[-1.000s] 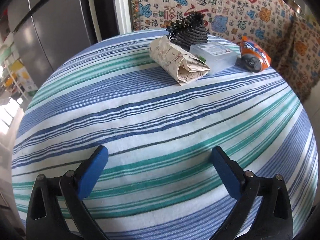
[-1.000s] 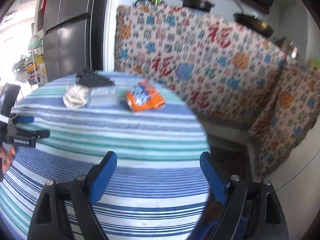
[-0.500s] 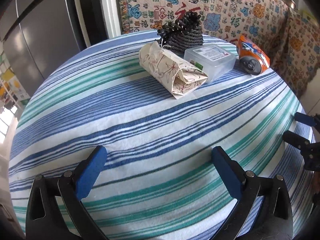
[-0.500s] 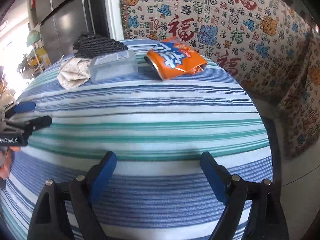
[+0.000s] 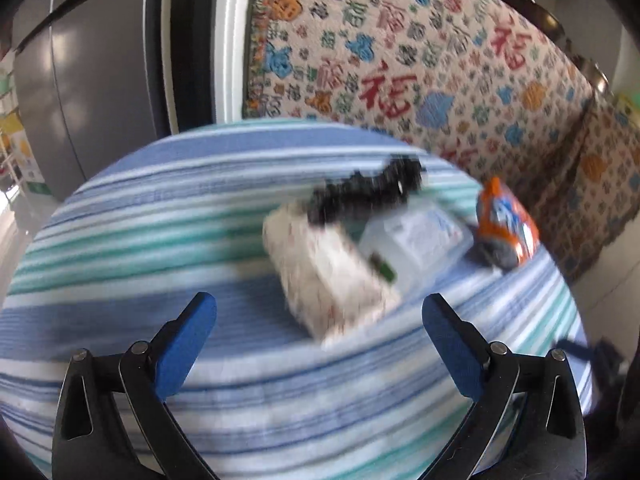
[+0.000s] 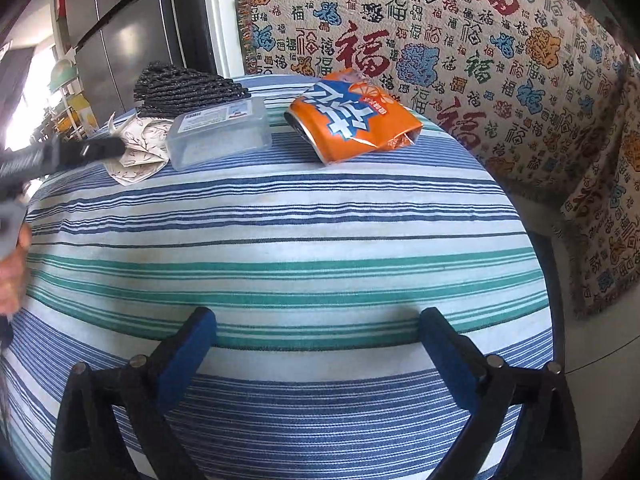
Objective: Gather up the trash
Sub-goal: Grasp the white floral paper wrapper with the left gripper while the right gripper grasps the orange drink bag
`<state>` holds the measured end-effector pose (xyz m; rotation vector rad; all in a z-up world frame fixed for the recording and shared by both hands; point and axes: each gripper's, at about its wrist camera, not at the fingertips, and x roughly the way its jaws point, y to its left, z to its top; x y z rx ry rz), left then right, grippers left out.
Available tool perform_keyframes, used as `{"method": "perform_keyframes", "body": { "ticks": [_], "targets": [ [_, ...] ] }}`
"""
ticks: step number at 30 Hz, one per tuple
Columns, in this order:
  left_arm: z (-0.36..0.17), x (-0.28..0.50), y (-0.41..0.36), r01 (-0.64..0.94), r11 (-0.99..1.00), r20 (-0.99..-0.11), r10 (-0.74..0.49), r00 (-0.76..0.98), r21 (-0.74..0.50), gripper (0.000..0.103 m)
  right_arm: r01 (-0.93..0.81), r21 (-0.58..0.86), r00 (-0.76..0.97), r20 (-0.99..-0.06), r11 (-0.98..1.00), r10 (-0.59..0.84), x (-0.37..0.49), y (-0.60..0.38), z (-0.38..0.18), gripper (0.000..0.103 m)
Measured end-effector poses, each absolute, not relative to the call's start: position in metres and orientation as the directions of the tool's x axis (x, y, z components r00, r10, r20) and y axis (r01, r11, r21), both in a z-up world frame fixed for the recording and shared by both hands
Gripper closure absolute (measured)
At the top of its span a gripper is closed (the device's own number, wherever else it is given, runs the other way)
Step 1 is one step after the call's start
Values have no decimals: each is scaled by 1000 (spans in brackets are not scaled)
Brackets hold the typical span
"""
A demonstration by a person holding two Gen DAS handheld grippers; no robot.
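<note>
Striped cloth, blue, teal and white, covers the round worktop (image 6: 304, 216). All four things sit bunched at its far side.

Right wrist view, sharp: orange snack bag (image 6: 354, 118), crumpled, one end torn open, lying flat by itself to the right of the group. Just left of it a clear lidded plastic box (image 6: 218, 134) with a label on top. Behind the box, touching it, a black knobbly woven piece (image 6: 180, 88). Left of the box a folded wad of printed paper (image 6: 138, 152), partly hidden by the left tool's dark finger (image 6: 94, 148), which reaches in from the frame's left edge. Part of a hand (image 6: 12, 272) shows below it.

Right tool (image 6: 316, 338): blue pads spread wide, jaws have just been opening, only cloth between them.

Left wrist view, motion-blurred: same group seen from the other side, nearer. Here the paper wad (image 5: 328, 276) is closest, lying beyond the pads and between their lines; box (image 5: 416, 240) behind it, bag (image 5: 506, 226) far right near the cloth's edge. Left tool (image 5: 318, 334): released, pads wide apart, touching nothing.

Patterned fabric with red characters (image 6: 460, 40) hangs behind; only the right view reads it clearly.
</note>
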<state>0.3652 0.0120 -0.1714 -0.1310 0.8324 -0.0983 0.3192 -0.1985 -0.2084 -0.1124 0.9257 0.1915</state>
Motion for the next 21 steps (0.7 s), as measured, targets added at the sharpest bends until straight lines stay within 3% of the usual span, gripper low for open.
{"method": "perform_keyframes", "body": {
  "ticks": [3, 5, 9, 18, 21],
  "targets": [
    [-182, 390, 9, -1, 987, -760, -122, 638, -160, 7, -212, -13, 585, -803, 977, 116, 319, -198, -209, 0],
    [-192, 398, 8, -7, 986, -776, -128, 618, -168, 42, -213, -12, 584, -804, 977, 117, 319, -198, -209, 0],
    [-188, 384, 12, 21, 981, -750, -161, 641, -193, 62, -213, -11, 582, -805, 977, 118, 319, -199, -209, 0],
    [-168, 308, 40, 184, 974, -818, -211, 535, -130, 62, -162, 26, 586, -802, 987, 117, 326, -221, -206, 0],
    [-174, 281, 42, 221, 968, -842, -219, 494, -122, 58, -148, 28, 585, -804, 989, 110, 337, -233, -205, 0]
  ]
}}
